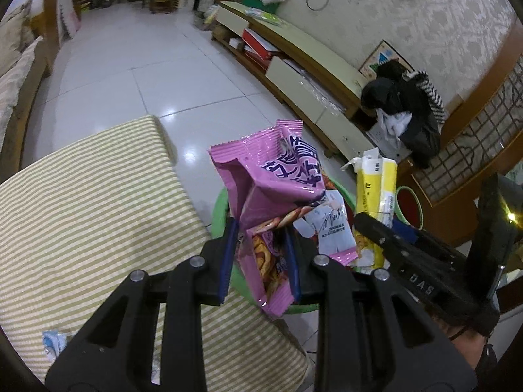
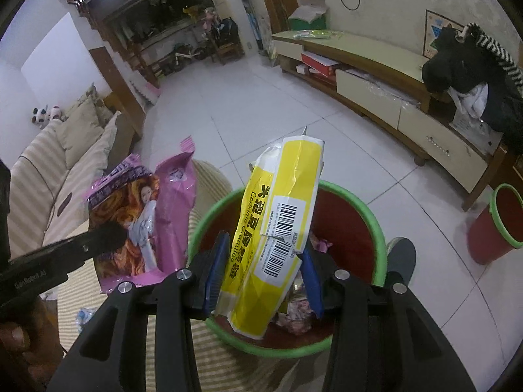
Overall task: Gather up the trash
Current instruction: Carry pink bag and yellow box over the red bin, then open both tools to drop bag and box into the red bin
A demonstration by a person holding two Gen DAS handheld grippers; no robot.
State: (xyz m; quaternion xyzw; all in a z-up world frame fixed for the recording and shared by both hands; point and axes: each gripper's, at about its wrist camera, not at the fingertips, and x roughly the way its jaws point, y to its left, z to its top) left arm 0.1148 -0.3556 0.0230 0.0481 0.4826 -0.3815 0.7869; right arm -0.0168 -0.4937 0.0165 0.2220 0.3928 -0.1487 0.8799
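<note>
My left gripper (image 1: 261, 254) is shut on a crumpled pink snack bag (image 1: 271, 179), which sticks up above the green rim of a red trash bin (image 1: 219, 209). My right gripper (image 2: 264, 271) is shut on a flattened yellow and white medicine box (image 2: 281, 222), held tilted right over the same red bin with a green rim (image 2: 369, 215). The bin holds several crumpled wrappers at its bottom. In the right wrist view the pink bag (image 2: 143, 215) and the left gripper's black finger (image 2: 98, 241) hang just left of the bin. The left wrist view shows the yellow box (image 1: 376, 189) on the right.
A striped green and cream cushion (image 1: 91, 215) lies left of the bin, with a small blue and white wrapper (image 1: 54, 343) on it. A second red bin (image 2: 497, 225) stands at the right by a low TV cabinet (image 2: 376, 75). A shoe (image 2: 402, 254) rests beside the near bin.
</note>
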